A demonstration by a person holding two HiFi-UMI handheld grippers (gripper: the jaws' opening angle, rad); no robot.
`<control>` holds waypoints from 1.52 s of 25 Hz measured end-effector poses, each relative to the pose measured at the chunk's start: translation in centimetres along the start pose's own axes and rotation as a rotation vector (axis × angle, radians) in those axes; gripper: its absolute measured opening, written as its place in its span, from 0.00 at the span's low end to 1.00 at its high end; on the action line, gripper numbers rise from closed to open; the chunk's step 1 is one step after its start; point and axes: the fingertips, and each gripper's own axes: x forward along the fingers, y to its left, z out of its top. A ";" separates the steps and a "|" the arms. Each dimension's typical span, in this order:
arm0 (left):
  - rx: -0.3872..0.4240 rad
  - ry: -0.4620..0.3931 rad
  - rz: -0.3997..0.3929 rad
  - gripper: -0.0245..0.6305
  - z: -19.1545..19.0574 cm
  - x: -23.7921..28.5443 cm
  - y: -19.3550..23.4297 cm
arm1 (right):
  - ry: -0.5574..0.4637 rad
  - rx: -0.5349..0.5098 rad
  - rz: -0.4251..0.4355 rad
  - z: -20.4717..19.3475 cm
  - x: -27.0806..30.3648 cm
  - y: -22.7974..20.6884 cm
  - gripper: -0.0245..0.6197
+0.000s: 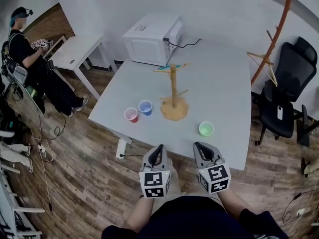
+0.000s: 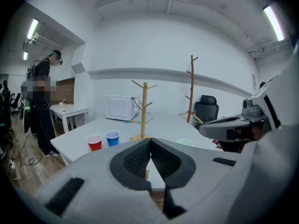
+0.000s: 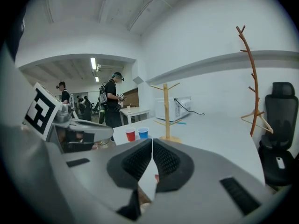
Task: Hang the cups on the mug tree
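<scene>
A wooden mug tree (image 1: pixel 173 94) stands upright on its round base in the middle of the grey table (image 1: pixel 219 83), with bare pegs. To its left sit a red cup (image 1: pixel 130 114) and a blue cup (image 1: pixel 145 107), side by side. A green cup (image 1: pixel 206 128) sits to its right, near the front edge. My left gripper (image 1: pixel 158 149) and right gripper (image 1: pixel 198 146) hover off the table's front edge, both shut and empty. The left gripper view shows the tree (image 2: pixel 144 110), the red cup (image 2: pixel 94 142) and the blue cup (image 2: pixel 112 137) beyond the closed jaws.
A white microwave (image 1: pixel 153 39) sits at the table's far edge with its cable trailing right. A black office chair (image 1: pixel 286 93) and a tall wooden coat stand (image 1: pixel 276 31) are at the right. A person (image 1: pixel 30 59) sits by a small white desk (image 1: pixel 77 51) at the left.
</scene>
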 end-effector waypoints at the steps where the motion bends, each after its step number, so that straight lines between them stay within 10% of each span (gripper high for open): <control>1: -0.003 0.003 -0.008 0.07 0.0 0.4 0.1 | 0.003 0.004 -0.012 -0.1 0.2 -0.4 0.08; 18: 0.008 0.042 -0.121 0.07 -0.8 6.1 -0.6 | 0.057 0.048 -0.136 -4.8 1.7 -6.8 0.09; 25: 0.021 0.063 -0.144 0.07 -1.5 7.6 -0.7 | 0.103 0.086 -0.171 -6.9 2.4 -8.5 0.32; 38: 0.027 0.088 -0.160 0.07 -2.2 9.5 -0.1 | 0.234 0.120 -0.199 -12.2 4.7 -10.8 0.42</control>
